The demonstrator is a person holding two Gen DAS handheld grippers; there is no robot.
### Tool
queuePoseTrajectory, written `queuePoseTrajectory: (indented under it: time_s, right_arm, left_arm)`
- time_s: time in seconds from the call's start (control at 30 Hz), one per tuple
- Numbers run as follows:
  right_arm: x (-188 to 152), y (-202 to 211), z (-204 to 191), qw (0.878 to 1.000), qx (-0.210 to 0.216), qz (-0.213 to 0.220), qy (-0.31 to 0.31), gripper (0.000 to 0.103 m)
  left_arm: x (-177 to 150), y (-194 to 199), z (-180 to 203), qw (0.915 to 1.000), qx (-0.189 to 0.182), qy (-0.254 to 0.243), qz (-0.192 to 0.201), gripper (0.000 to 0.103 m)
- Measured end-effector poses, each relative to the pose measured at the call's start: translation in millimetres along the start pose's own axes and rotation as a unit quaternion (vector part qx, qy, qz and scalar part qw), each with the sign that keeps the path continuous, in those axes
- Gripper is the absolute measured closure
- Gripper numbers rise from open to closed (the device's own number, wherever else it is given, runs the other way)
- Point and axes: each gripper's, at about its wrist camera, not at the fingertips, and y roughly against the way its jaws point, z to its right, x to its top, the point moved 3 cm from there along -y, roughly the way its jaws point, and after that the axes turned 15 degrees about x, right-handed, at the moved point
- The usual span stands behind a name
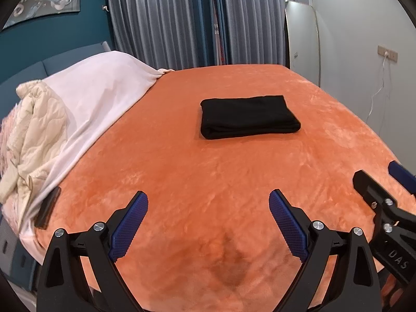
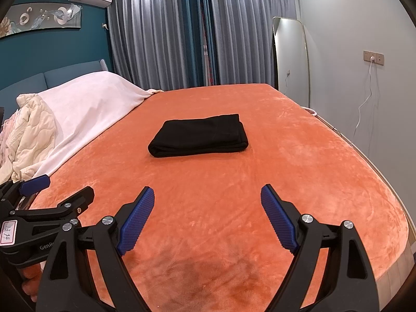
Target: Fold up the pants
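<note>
Black pants (image 1: 248,117) (image 2: 200,135) lie folded into a neat rectangle in the middle of the orange bed cover (image 1: 208,176) (image 2: 299,156). My left gripper (image 1: 208,197) hovers open over the near part of the bed, well short of the pants, with nothing between its blue pads. My right gripper (image 2: 208,192) is open too and empty, beside the left one. In the left wrist view the right gripper (image 1: 377,179) shows at the right edge. In the right wrist view the left gripper (image 2: 65,187) shows at the lower left.
A white sheet (image 1: 98,96) and a cream quilt (image 1: 39,130) are heaped at the head of the bed on the left. A dark phone-like slab (image 1: 48,208) lies at the bed's left edge. Curtains (image 2: 182,31), a leaning mirror (image 2: 291,59) and a wall cable (image 2: 364,98) stand beyond.
</note>
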Motion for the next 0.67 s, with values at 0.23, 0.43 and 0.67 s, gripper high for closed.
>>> queuePoseTrajectory:
  time_s: [0.23,0.43,0.67]
  right_arm:
    - [-2.1,0.0,-0.5,1.000,0.001,-0.001,-0.001,0.021]
    - [-2.3,0.1,1.9,1.000,0.000,-0.001,-0.003,0.021]
    - [-2.6,0.9,3.3,1.000,-0.001,-0.003,-0.005,0.021]
  left_arm:
    - [-0.8,3.3,4.0,0.9999,-0.010,-0.006,0.008,0.011]
    - [-1.6,1.3,3.7,0.9998,0.012,-0.013,0.010,0.011]
    - [-1.3,3.8,4.9,0.9997,0.003,-0.019,0.018,0.011]
